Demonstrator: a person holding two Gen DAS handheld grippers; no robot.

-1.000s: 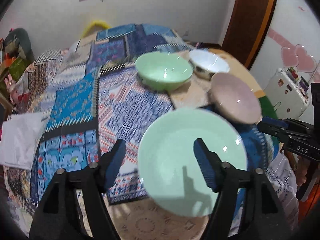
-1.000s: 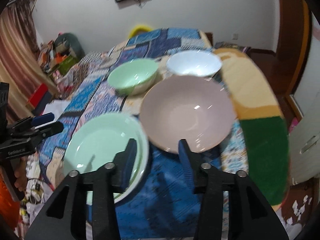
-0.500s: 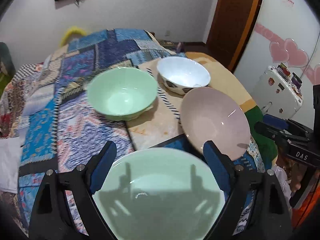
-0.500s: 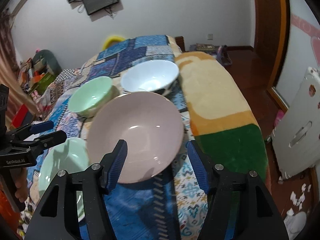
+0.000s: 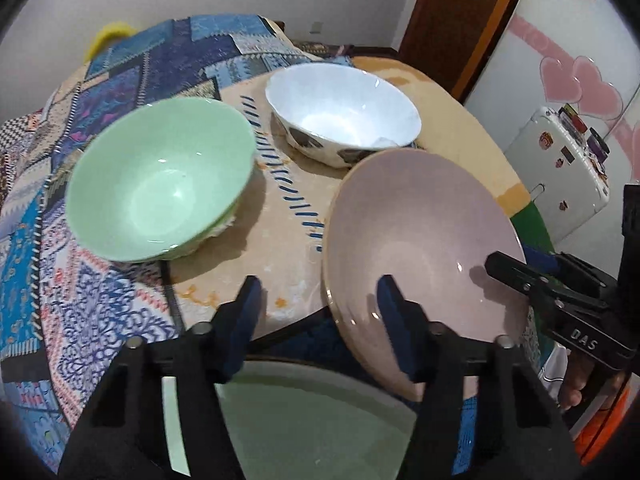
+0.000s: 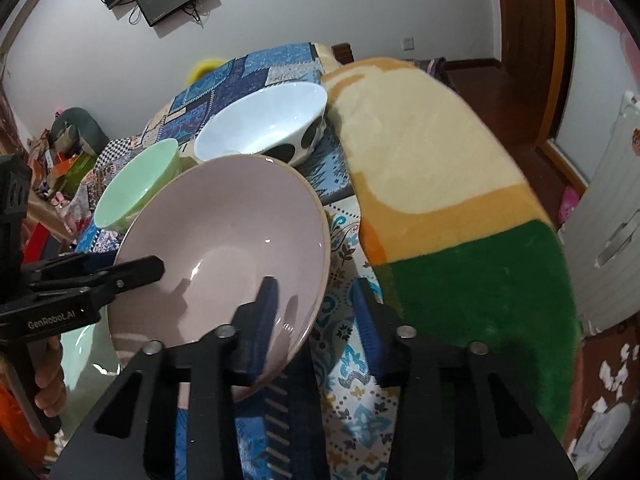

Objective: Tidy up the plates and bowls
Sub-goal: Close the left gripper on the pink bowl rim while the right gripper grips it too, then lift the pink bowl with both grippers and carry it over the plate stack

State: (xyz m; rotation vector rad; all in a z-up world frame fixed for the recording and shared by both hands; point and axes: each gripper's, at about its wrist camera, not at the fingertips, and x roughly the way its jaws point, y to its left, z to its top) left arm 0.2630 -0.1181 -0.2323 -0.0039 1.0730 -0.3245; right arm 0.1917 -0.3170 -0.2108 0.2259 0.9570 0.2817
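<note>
A wide pink bowl [image 5: 420, 232] lies slightly tilted on the bed, next to a pale green plate [image 5: 300, 420] that shows under my left gripper. My left gripper [image 5: 319, 304] straddles the pink bowl's [image 6: 224, 240] left rim with one finger over its inside. Its jaws are closing, and the pads stand off the rim. My right gripper [image 6: 314, 292] straddles the opposite rim in the same way, also closing, with a gap still showing. Behind stand a green bowl [image 5: 160, 184] and a white bowl with black spots [image 5: 340, 112].
Everything rests on a bed under a blue patchwork quilt [image 5: 100, 300] and a yellow and green blanket [image 6: 440, 168]. A white case [image 5: 560, 168] and a wooden door [image 5: 460, 20] stand to the right. A person's hand [image 6: 48, 384] holds the left gripper's handle.
My left gripper went from above the green plate over to the pink bowl's left rim. The right gripper closed in on the right rim. Both jaws widened, then narrowed.
</note>
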